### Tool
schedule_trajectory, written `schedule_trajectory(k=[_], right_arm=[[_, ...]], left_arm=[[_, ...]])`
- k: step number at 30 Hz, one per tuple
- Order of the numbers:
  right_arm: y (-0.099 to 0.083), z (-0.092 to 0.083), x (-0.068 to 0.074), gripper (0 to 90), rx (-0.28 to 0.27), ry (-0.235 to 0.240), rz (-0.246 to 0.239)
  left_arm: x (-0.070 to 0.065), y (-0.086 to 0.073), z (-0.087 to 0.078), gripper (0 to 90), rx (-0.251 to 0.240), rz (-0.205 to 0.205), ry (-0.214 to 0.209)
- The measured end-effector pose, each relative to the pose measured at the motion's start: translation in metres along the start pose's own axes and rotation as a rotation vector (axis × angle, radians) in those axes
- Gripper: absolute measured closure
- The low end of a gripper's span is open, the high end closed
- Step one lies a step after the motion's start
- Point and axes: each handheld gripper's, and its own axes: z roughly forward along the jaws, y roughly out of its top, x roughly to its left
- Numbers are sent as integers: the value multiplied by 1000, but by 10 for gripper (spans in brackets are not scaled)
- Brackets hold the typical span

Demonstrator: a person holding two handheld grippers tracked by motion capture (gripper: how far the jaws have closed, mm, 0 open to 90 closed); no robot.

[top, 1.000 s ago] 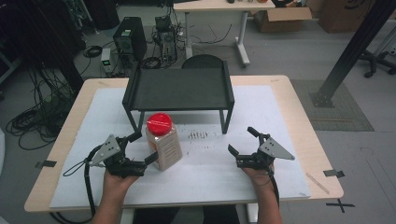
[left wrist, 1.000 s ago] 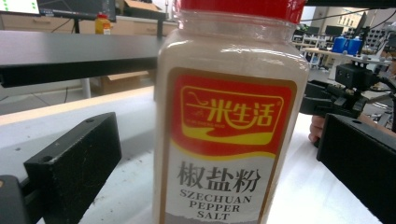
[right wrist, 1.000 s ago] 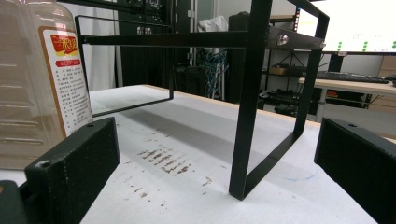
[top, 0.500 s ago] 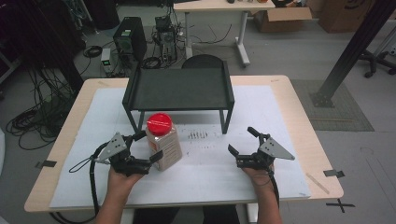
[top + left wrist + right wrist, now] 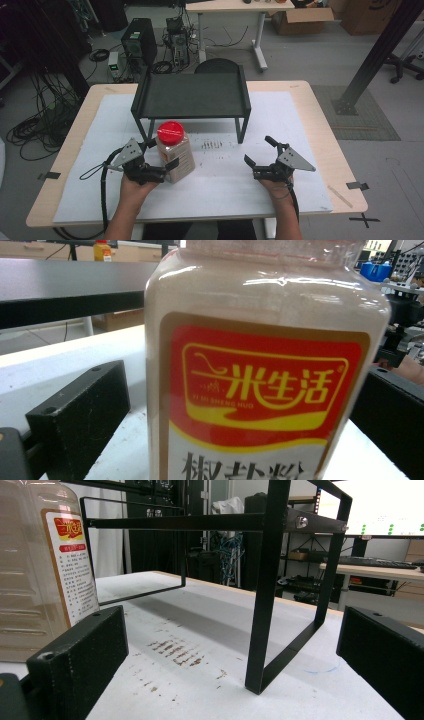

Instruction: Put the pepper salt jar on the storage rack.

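A clear jar of brownish seasoning (image 5: 175, 152) with a red lid and a red-and-yellow label stands upright on the white mat, just in front of the left leg of a black shelf. My left gripper (image 5: 161, 155) is open, with the jar (image 5: 265, 370) between its jaws and a small gap showing at the left jaw. My right gripper (image 5: 259, 150) rests open on the mat to the right, with nothing between its fingers. From the right gripper (image 5: 235, 650), the jar (image 5: 40, 570) shows at the far left.
The black metal shelf (image 5: 192, 95) stands on thin legs at the middle back of the mat; one leg (image 5: 265, 605) rises close ahead of the right gripper. Brown smudges (image 5: 214, 145) mark the mat (image 5: 300, 125). Cables, computers and desks lie beyond the table.
My left gripper has edged right so its jaws now flank the jar. The jar and the right gripper have stayed put.
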Motion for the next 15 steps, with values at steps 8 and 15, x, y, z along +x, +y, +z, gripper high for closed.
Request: schedule_trajectory(k=[8,15], right_arm=[[0,0,0,0,0,0,0],[0,0,0,0,-1,0,0]], left_arm=[[-1,-2,8,2,6,-1,-2],[0,-3,14,2,6,-5,0]])
